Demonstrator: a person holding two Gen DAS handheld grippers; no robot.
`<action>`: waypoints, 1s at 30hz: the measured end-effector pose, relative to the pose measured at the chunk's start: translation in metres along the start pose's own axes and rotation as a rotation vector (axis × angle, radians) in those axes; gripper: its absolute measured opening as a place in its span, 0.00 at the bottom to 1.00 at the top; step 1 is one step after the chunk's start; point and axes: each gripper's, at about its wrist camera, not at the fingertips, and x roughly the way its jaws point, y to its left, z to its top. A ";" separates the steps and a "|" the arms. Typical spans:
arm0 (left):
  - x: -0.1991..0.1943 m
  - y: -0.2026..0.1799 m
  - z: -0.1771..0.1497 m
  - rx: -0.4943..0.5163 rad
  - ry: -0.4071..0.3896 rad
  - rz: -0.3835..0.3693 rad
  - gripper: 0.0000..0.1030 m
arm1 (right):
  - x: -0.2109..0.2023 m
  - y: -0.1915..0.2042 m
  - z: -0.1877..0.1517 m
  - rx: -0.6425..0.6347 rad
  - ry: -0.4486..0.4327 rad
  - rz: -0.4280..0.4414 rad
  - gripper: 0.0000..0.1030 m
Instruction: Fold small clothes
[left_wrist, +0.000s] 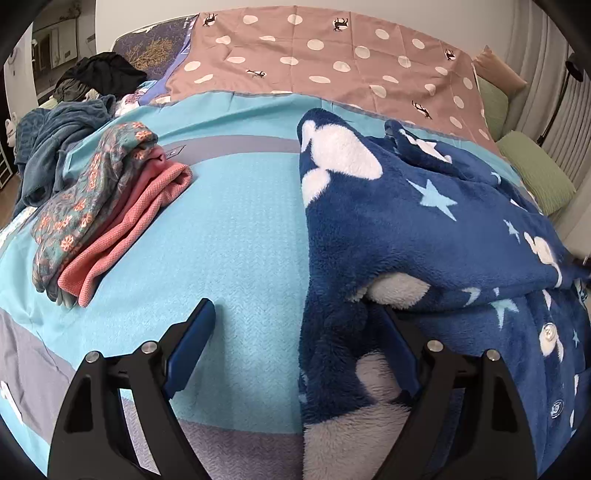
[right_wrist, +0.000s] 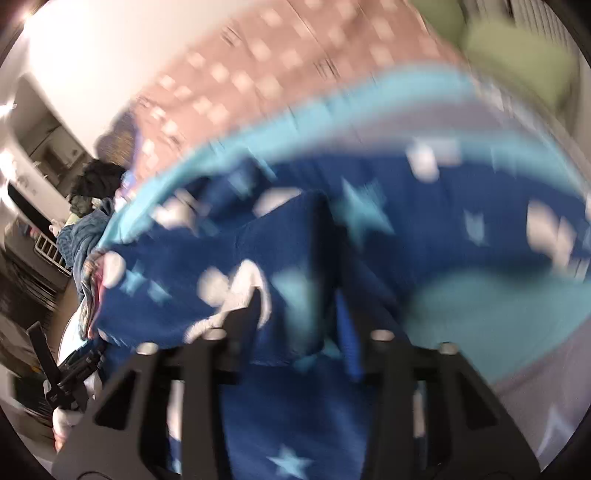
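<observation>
From the left wrist, sharp and clear: navy fleece garment (left_wrist: 424, 221) with white blobs and pale stars, heaped over the right half of the bed (left_wrist: 240, 221), reaching its near edge. Left tool (left_wrist: 291, 310) spread wide – one finger down on the bare turquoise blanket, the other tucked at the garment's left border, half hidden under the pile, with only that border lying loose between the fingers and nothing gripped. Toward the bed's left edge, a folded stack (left_wrist: 110, 221), floral piece over a coral one. Beyond it, at the far left corner, a loose heap of clothes (left_wrist: 74, 122). Across the far edge, a dotted pink sheet (left_wrist: 332, 55); at the right edge, green cushions (left_wrist: 535, 170).

From the right wrist, only smear: right tool (right_wrist: 299, 302) about half open, with a raised fold of the same navy fleece filling the gap between its fingers – too blurred to tell whether the pads press on it. Stack barely visible there, at the far left.
</observation>
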 end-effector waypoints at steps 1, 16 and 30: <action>0.000 0.000 0.000 -0.001 0.001 0.000 0.84 | 0.000 -0.011 -0.001 0.048 0.009 0.058 0.47; 0.001 0.002 -0.002 -0.015 0.013 -0.019 0.84 | 0.009 0.046 0.026 -0.196 -0.074 -0.009 0.08; -0.020 0.023 0.000 -0.110 -0.021 -0.171 0.62 | 0.003 0.020 0.023 -0.195 -0.158 -0.162 0.33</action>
